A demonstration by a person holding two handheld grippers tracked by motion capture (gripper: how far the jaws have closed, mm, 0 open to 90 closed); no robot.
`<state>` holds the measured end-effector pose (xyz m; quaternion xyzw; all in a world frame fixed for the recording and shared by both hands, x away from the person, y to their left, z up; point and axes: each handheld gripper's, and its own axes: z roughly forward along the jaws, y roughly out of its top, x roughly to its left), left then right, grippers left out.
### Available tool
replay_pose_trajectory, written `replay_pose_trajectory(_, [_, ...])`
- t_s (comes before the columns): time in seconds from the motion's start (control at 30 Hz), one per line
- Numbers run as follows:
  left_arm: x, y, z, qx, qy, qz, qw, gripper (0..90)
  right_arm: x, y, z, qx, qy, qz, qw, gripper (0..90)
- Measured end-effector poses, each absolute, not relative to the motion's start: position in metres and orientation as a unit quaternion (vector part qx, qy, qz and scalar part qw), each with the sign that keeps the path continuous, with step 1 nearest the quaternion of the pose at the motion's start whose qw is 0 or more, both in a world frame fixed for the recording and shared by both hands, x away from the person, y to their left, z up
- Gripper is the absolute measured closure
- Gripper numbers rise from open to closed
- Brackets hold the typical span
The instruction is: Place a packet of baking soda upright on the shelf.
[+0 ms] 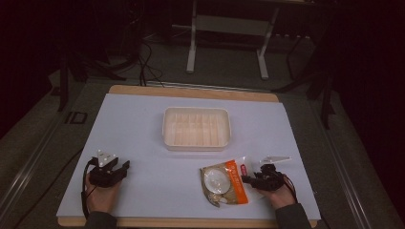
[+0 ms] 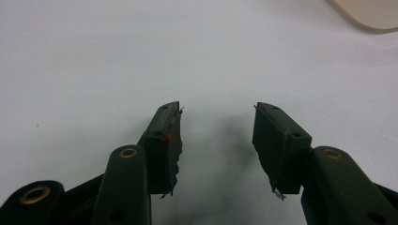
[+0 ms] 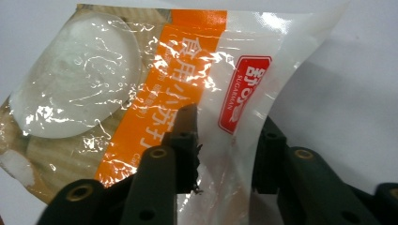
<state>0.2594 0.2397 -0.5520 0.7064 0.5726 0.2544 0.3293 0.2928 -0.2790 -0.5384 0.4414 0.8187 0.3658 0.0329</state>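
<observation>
A clear packet (image 1: 223,182) with an orange band and a round white cake inside lies on the white sheet at the front right. My right gripper (image 1: 247,180) sits at its right edge. In the right gripper view, the packet (image 3: 141,93) curls its clear, red-labelled edge up between the jaws of the right gripper (image 3: 227,122). The jaws stand apart on either side of the film without pressing it. My left gripper (image 1: 120,164) rests at the front left, well away from the packet. There the left gripper (image 2: 217,110) is open, with bare sheet between its jaws.
A cream plastic tray (image 1: 197,110) with shallow ribs stands in the middle of the sheet, beyond both grippers; its corner (image 2: 371,14) peeks in at the left gripper view's top right. The white sheet (image 1: 143,124) covers a wooden table; a metal stand stands behind it.
</observation>
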Motion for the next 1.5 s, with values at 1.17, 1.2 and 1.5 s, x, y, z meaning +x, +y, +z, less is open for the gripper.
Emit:
replay_pose_trajectory(1.17, [0.259,0.240,-0.552,0.702,0.575,0.256,0.334,51.7,0.287,-0.273,-0.513,0.473,0.799,0.369,0.048,90.0])
replay_pose_trajectory(1.2, [0.259,0.240,-0.552,0.701,0.575,0.257,0.334,51.8,0.288,-0.273,-0.512,0.471,0.798,0.372,0.044,90.0])
replay_pose_trajectory(1.5, [0.259,0.239,-0.552,0.705,0.573,0.260,0.329,52.1,0.288,-0.274,-0.493,0.467,0.791,0.394,0.014,90.0])
